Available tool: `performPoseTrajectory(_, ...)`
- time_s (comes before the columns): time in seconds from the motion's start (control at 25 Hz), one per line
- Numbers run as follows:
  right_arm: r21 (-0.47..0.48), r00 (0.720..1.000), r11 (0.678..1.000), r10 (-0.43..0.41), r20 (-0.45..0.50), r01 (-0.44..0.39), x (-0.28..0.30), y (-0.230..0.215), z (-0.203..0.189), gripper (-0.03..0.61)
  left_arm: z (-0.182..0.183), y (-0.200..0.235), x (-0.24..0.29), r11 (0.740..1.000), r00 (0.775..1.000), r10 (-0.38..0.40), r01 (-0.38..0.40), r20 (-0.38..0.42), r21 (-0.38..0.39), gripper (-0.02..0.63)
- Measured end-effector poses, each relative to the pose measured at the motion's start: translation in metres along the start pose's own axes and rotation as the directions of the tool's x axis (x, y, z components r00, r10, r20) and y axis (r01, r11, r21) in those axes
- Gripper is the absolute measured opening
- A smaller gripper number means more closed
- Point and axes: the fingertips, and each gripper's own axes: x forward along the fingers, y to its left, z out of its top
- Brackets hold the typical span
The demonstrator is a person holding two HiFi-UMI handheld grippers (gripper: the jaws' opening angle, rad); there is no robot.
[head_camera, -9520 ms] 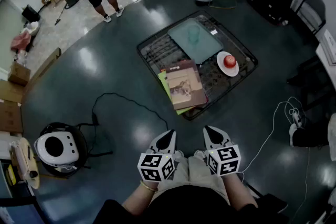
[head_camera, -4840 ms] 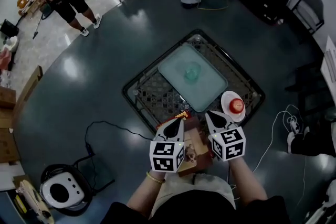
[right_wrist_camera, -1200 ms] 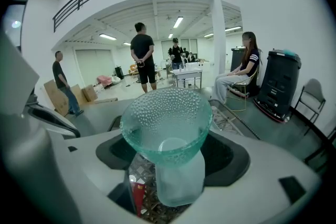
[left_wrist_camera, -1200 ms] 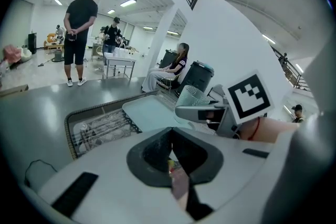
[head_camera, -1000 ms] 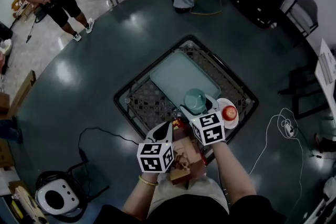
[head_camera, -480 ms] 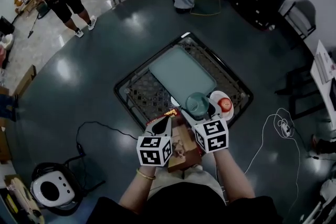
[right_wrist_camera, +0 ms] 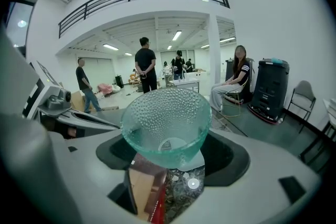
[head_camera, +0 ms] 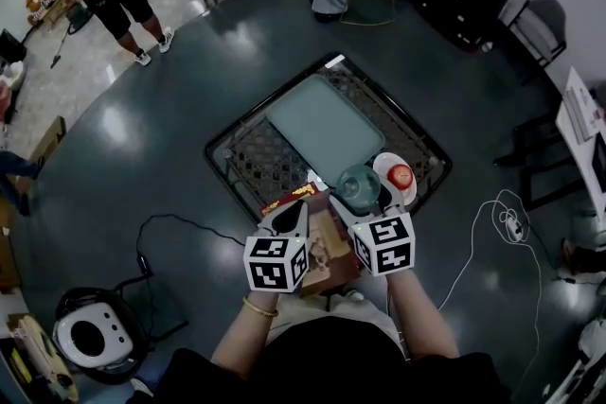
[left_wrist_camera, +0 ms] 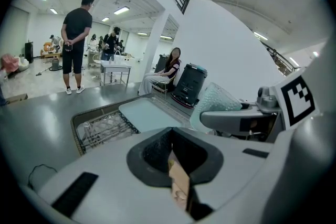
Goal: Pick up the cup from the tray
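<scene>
Dark glossy floor, low wire rack [head_camera: 248, 161] in the middle holding a pale green tray [head_camera: 322, 123], a plate [head_camera: 383, 167] with an apple [head_camera: 401, 173], and books [head_camera: 327, 251] at the near edge.

Status: right claw [head_camera: 365, 203] is pinching the textured teal glass cup [right_wrist_camera: 167, 118] low on its body. The cup is upright, off the tray, and hanging over the rack's near side between the books and the plate. Left claw [head_camera: 292, 216] has its jaws all but together with nothing between them, idle over the books.

Read: the pick looks basically done and this is the lift/carry stage. The next move just needs the cup level and the pinch steady. Dimpled glass could slip if the squeeze eases. Steer clear of the plate just to the right.

Can't confirm:
- Pad contact on the cup: the bowl covers it in the right gripper view, and the cup hides the tips from the head view.
- How high the cup sits above the rack.
- The cup looks empty, but through the glass I'm not certain.
- Book covers are partly under the grippers, titles unreadable.
</scene>
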Motion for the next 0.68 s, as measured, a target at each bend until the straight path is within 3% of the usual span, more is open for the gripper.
performPoseTrajectory(0.68, 0.009, 1.0, 1.0, -0.022, -0.005, 0.022, -0.016, -0.006, -0.008, 0.374, 0.003, -0.007, -0.006, 1.0, 1.0, 0.007, -0.007, 0.016, 0.003, 0.008)
